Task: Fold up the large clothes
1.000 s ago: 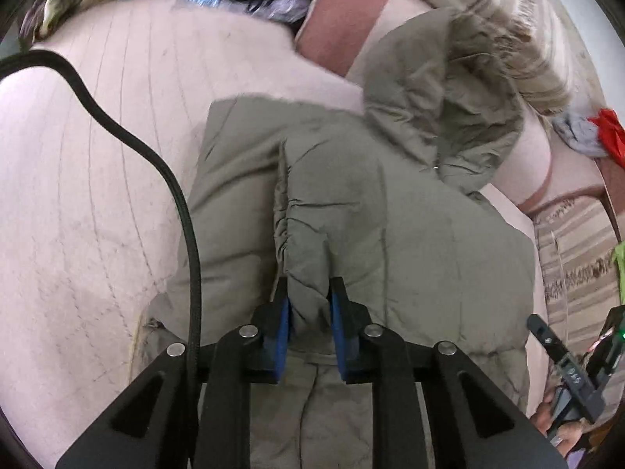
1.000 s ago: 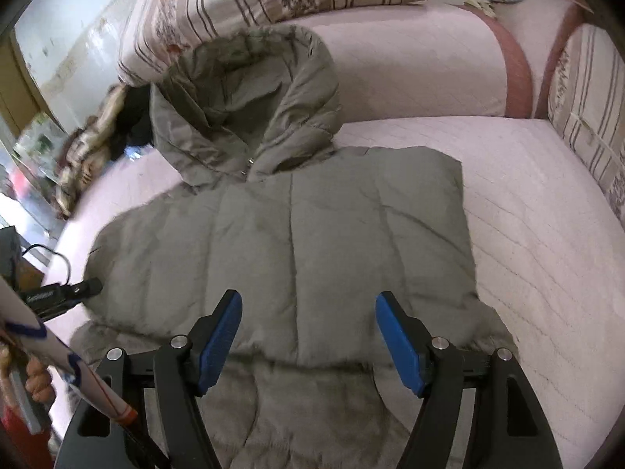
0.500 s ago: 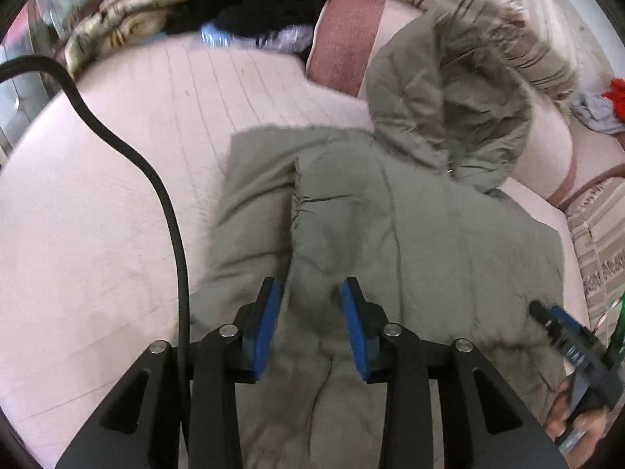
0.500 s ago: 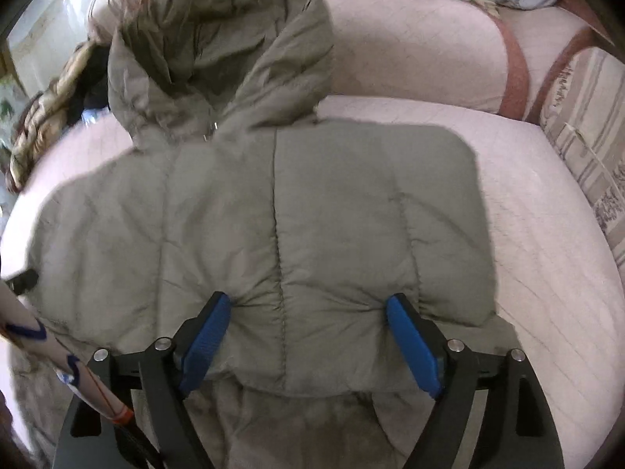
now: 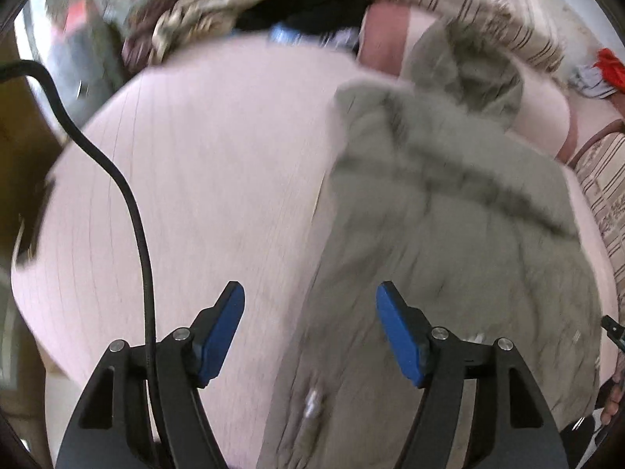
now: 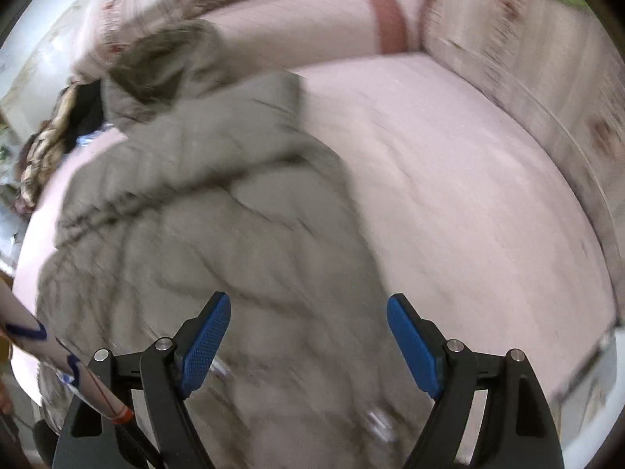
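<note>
An olive-grey hooded puffer jacket (image 5: 449,203) lies on a pink quilted sofa seat (image 5: 203,179), its hood (image 5: 465,66) up against the backrest. Both views are blurred by motion. My left gripper (image 5: 310,328) hovers over the jacket's left edge near the hem, its jaws opening, with nothing pressed between the blue pads. In the right wrist view the same jacket (image 6: 203,211) fills the left half. My right gripper (image 6: 308,336) stands open above the jacket's right edge, gripping nothing.
Striped cushions (image 5: 461,4) line the sofa back, and a patterned blanket with dark clothes (image 5: 218,8) is piled at the far left. A black cable (image 5: 129,203) hangs beside my left gripper. Bare pink seat (image 6: 468,203) stretches right of the jacket. A person's hand (image 5: 613,398) shows at the right edge.
My left gripper let go of the folded sleeve, opened wide and swung left to the jacket's edge. My right gripper, open throughout, swung right to the jacket's other edge.
</note>
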The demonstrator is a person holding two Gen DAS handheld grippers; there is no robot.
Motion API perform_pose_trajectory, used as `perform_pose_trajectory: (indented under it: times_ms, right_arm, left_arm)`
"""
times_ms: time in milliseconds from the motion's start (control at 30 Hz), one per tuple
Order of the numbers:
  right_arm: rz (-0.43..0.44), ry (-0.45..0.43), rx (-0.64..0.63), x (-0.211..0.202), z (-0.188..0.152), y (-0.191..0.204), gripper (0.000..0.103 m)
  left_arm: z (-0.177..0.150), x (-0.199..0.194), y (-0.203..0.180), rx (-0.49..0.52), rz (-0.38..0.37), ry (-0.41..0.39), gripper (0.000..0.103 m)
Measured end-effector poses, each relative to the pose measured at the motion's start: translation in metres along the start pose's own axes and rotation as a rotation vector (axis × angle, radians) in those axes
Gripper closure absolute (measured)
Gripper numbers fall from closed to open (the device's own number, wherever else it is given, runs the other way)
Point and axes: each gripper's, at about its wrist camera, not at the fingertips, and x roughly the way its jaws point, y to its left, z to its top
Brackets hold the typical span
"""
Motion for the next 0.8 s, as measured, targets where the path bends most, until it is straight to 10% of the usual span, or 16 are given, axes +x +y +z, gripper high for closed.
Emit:
perform_pose_trajectory:
  times_ms: [267, 600, 800]
  right_arm:
    - [-0.040, 0.069, 0.058, -0.004, -0.056, -0.023, 0.017]
    - [0.301, -0.064, 0.028, -0.131, -0.039, 0.039, 0.017]
    - [0.286, -0.135, -0.101, -0.147, 0.005, 0.109, 0.016]
  left_arm:
    - [-0.055, 0.009, 0.013, -0.009, 0.078, 0.056, 0.035]
    - [-0.006, -0.116, -0.002, -0.063, -0.018, -0.252, 0.026]
    - [0.035, -0.102, -0.038, -0.031, -0.017, -0.325, 0.026]
